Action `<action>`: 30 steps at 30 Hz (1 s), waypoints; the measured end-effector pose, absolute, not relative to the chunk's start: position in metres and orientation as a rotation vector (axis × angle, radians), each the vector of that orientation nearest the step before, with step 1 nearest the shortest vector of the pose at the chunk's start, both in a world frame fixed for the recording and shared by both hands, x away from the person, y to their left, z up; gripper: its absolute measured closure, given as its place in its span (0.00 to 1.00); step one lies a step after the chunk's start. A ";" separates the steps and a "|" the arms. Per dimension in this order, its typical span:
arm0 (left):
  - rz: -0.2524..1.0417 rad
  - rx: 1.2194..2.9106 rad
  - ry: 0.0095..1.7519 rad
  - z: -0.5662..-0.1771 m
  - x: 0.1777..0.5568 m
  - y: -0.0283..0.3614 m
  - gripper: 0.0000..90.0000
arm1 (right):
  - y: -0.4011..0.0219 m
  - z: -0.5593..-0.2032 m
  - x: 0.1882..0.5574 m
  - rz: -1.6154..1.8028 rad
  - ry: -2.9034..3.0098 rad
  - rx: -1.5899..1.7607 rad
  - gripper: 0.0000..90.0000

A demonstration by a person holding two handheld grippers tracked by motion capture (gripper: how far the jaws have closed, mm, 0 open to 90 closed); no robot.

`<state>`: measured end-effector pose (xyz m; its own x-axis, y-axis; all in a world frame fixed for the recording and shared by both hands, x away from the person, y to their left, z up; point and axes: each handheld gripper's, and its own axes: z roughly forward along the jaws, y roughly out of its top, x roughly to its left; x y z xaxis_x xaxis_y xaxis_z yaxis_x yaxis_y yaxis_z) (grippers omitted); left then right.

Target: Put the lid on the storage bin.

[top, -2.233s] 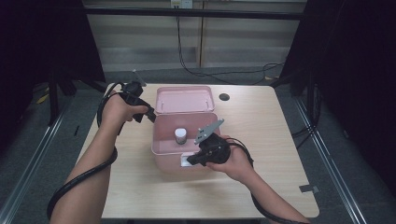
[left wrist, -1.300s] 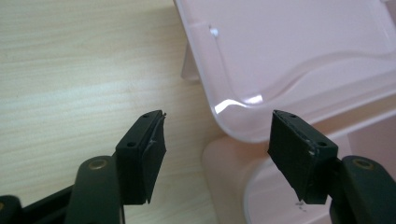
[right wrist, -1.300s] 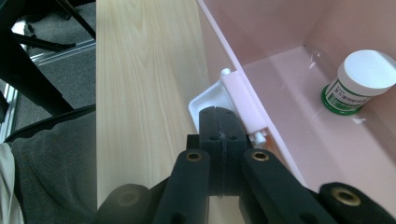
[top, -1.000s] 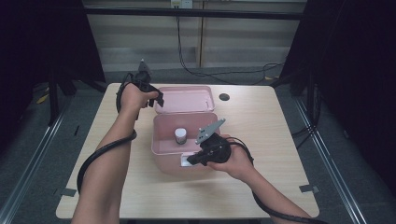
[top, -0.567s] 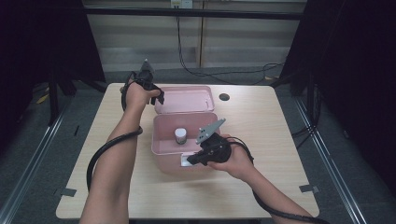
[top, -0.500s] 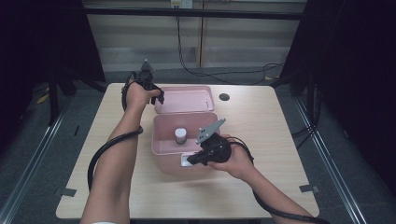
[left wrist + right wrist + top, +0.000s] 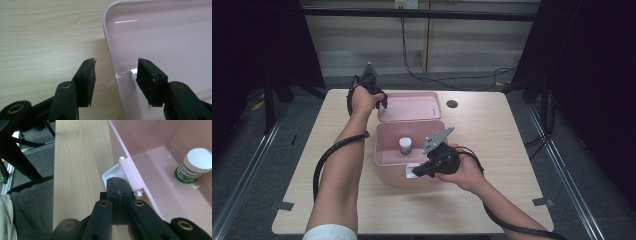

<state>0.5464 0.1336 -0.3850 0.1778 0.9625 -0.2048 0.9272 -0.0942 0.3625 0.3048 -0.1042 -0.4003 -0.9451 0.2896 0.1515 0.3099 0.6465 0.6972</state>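
On the pale wooden counter point(image 7: 492, 125) stands a pink plastic box point(image 7: 387, 155) with its hinged pink lid point(image 7: 409, 106) thrown back flat behind it, and inside the box sits a small white-capped jar with a green label point(image 7: 405, 145). The left gripper point(image 7: 379, 101) is at the lid's far left corner; in the left gripper view its jaws straddle the raised rim of the lid point(image 7: 110, 50), one black finger point(image 7: 86, 80) over the bare wood outside and the other inside the lid. The jaws have just been closing with the rim between them, yet they are spread and the pads are not touching it. The right gripper point(image 7: 417, 172) is at the box's near wall, beside a white plastic latch point(image 7: 120, 170). In the right gripper view its jaws are pressed together, tips at the latch's base with nothing visible between them, and the jar point(image 7: 193, 165) stands upright on the box floor, well apart from them.
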 end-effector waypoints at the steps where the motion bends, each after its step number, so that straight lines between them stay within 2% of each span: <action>1: 0.114 2.050 1.789 -0.385 0.548 0.134 0.55 | -0.105 -0.400 0.305 -1.199 -2.821 -0.520 1.00; 19: 0.097 2.038 1.836 -0.394 0.559 0.130 0.68 | -0.105 -0.401 0.308 -1.198 -2.804 -0.511 1.00; 20: 0.079 2.025 1.847 -0.394 0.559 0.131 0.69 | -0.105 -0.401 0.307 -1.197 -2.803 -0.510 1.00; 21: 0.059 1.994 1.870 -0.393 0.559 0.131 0.75 | -0.105 -0.401 0.308 -1.199 -2.804 -0.509 1.00; 25: 0.070 2.014 1.882 -0.387 0.558 0.131 0.90 | -0.105 -0.401 0.307 -1.200 -2.800 -0.513 1.00; 27: 0.077 2.025 1.885 -0.385 0.558 0.130 0.94 | -0.105 -0.401 0.307 -1.199 -2.804 -0.510 1.00; 30: 0.076 2.007 1.906 -0.382 0.557 0.130 0.96 | -0.105 -0.401 0.307 -1.188 -2.810 -0.510 1.00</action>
